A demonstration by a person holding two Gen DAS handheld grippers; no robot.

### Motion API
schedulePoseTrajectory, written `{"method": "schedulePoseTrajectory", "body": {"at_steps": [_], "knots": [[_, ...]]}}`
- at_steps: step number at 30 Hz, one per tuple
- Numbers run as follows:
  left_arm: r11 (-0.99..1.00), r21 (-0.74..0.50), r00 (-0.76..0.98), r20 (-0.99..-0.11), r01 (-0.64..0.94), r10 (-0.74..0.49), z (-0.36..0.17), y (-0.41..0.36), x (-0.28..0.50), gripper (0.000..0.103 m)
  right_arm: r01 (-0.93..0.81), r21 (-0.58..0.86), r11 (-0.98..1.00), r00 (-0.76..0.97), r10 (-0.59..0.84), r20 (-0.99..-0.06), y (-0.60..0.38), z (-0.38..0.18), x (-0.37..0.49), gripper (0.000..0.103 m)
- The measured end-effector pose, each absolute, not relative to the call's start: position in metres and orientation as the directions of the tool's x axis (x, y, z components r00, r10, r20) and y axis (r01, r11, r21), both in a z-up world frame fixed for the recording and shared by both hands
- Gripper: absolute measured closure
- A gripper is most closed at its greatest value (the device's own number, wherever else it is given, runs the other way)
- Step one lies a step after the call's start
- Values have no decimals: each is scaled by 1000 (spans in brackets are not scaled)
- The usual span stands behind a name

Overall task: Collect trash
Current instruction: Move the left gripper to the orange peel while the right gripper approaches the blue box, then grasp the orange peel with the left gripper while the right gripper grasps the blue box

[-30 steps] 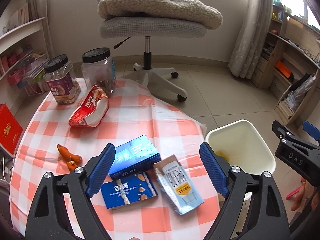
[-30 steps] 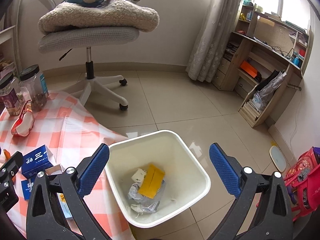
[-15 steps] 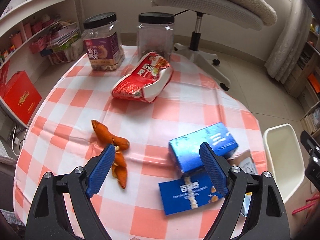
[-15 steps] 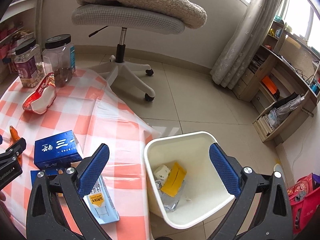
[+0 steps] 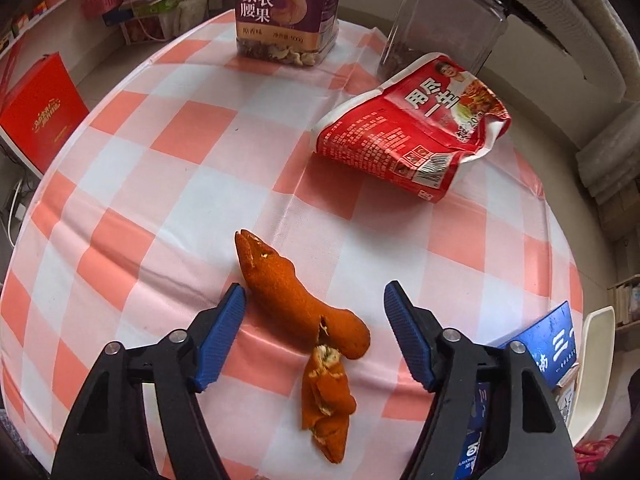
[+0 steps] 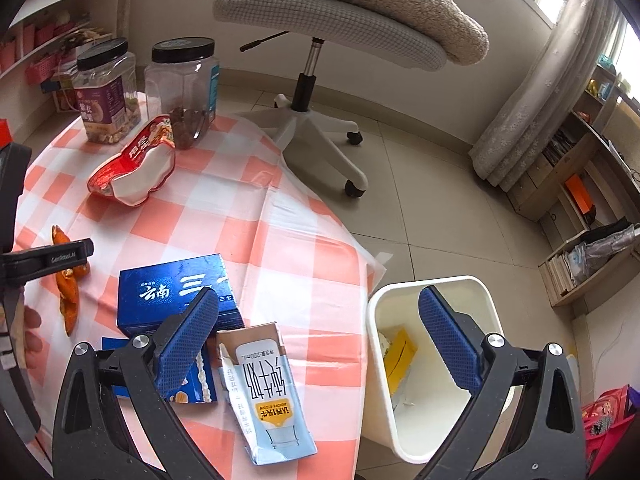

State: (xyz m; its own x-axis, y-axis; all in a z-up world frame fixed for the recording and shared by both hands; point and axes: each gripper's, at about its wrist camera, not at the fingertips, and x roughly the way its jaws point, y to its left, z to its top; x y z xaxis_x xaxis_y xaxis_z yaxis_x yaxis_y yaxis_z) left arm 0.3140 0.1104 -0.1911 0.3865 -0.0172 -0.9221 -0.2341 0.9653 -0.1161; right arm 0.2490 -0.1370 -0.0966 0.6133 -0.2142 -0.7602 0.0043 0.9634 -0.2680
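Note:
An orange peel (image 5: 296, 300) lies on the pink-checked tablecloth (image 5: 180, 152), with a second curled piece (image 5: 326, 400) just below it. My left gripper (image 5: 316, 300) hangs over the peel with its jaws closing; the peel sits between the blue pads, which do not press on it. A red snack bag (image 5: 412, 136) lies further back. My right gripper (image 6: 320, 312) is open and empty above the table edge, over a flattened milk carton (image 6: 266, 392), a blue box (image 6: 176, 292) and beside the white bin (image 6: 436, 364).
Two black-lidded jars (image 6: 106, 92) (image 6: 182, 88) stand at the table's far side. A swivel chair (image 6: 320, 40) with a blanket stands behind. A flat blue biscuit pack (image 6: 192, 380) lies under the right gripper. Shelves line both walls. A hand (image 6: 30, 332) holds the left gripper.
The left gripper swung left from the blue boxes, dropped down over the orange peel and narrowed its jaws. The right gripper shifted left from over the bin toward the table edge.

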Motion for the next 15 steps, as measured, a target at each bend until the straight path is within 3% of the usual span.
{"method": "schedulePoseTrajectory", "body": {"at_steps": [3, 5, 7, 15], "knots": [[966, -112, 397, -918, -235, -10, -194, 117, 317, 47, -36, -272, 962, 600, -197, -776, -129, -104, 251, 7], [970, -103, 399, -917, -222, -6, -194, 120, 317, 64, -59, -269, 961, 594, -183, -783, -123, -107, 252, 7], [978, -80, 399, -917, -191, 2, -194, 120, 314, 73, -78, -266, 961, 590, -170, -789, -116, -109, 252, 7], [968, -147, 429, -902, -203, -46, -177, 151, 298, 83, -123, -253, 960, 563, -143, -814, -95, -114, 259, 7]]}}
